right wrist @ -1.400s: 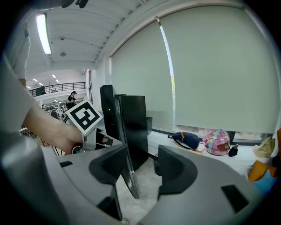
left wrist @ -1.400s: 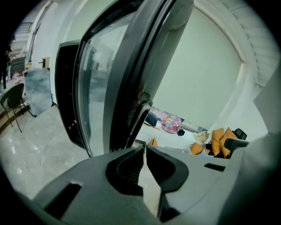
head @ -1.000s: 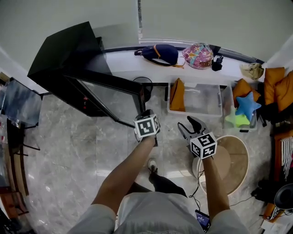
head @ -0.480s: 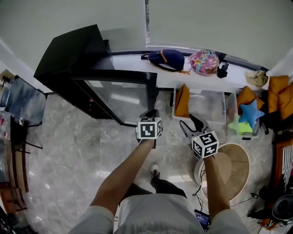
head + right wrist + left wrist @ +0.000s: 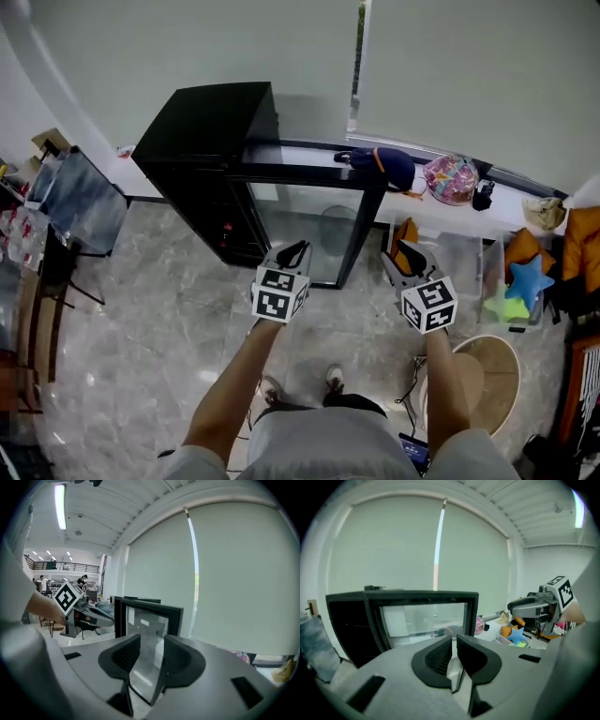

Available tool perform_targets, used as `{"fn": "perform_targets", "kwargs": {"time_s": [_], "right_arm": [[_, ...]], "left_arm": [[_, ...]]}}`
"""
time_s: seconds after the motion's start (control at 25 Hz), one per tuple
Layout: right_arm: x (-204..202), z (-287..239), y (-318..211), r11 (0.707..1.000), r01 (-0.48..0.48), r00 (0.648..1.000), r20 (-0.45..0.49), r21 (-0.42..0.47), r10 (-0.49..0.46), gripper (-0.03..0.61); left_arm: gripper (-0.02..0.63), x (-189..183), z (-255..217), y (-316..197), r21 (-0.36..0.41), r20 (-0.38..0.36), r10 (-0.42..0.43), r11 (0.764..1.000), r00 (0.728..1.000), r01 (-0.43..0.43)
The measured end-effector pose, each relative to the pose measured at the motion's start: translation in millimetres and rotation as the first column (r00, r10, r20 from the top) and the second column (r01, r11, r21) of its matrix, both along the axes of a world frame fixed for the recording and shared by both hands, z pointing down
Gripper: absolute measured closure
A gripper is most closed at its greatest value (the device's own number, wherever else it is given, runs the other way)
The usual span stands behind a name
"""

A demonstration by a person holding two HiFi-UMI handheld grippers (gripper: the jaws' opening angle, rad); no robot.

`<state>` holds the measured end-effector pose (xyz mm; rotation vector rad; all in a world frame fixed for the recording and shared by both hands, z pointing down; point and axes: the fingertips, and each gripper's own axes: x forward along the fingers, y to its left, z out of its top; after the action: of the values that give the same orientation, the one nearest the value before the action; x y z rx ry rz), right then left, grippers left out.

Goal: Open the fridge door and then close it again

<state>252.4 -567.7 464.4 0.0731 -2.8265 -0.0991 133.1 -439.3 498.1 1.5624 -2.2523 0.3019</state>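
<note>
Black fridge (image 5: 202, 141) at far left, glass door (image 5: 309, 225) looking shut or nearly, task seemingly all but done; left gripper (image 5: 293, 249) pinched closed and empty, right gripper (image 5: 405, 251) half-apart, just been closing, nothing between, both clear of it.

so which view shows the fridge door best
Head view: the fridge door shows nearly whole, glass and black frame. Left gripper view has the door face-on, bottom hidden; right gripper view shows it aslant.

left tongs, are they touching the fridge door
Apart. The left gripper view shows the left tongs shut with nothing between them, and the whole fridge door stands well beyond their tips.
</note>
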Motion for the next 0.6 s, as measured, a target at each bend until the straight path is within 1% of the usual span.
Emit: {"fn": "perform_targets", "kwargs": {"time_s": [0.16,0.28,0.44,0.52,0.6], "right_arm": [[-31.1,-51.5,39.7,0.998,0.034,0.997,0.07,0.061,-0.038,0.442],[-47.5,-88.2,63.8,0.995,0.047,0.991,0.118,0.089,-0.058,0.459],[-60.5,-127.7,92.2,0.99,0.054,0.982,0.175,0.131,-0.076,0.46],[-63.1,-142.4,104.5,0.987,0.052,0.977,0.195,0.153,-0.082,0.46],[-64.0,-155.6,115.4,0.984,0.046,0.973,0.216,0.172,-0.084,0.46]], "left_arm": [[0.594,-34.8,-50.8,65.7,0.048,0.085,-0.043,0.998,0.995,0.039],[0.594,-54.5,-92.6,109.0,0.097,0.143,-0.08,0.993,0.986,0.066],[0.594,-73.6,-141.9,163.0,0.17,0.207,-0.148,0.979,0.967,0.113],[0.594,-78.3,-160.9,186.4,0.203,0.234,-0.19,0.969,0.954,0.143],[0.594,-78.1,-176.3,203.5,0.227,0.261,-0.212,0.962,0.942,0.154]]}}
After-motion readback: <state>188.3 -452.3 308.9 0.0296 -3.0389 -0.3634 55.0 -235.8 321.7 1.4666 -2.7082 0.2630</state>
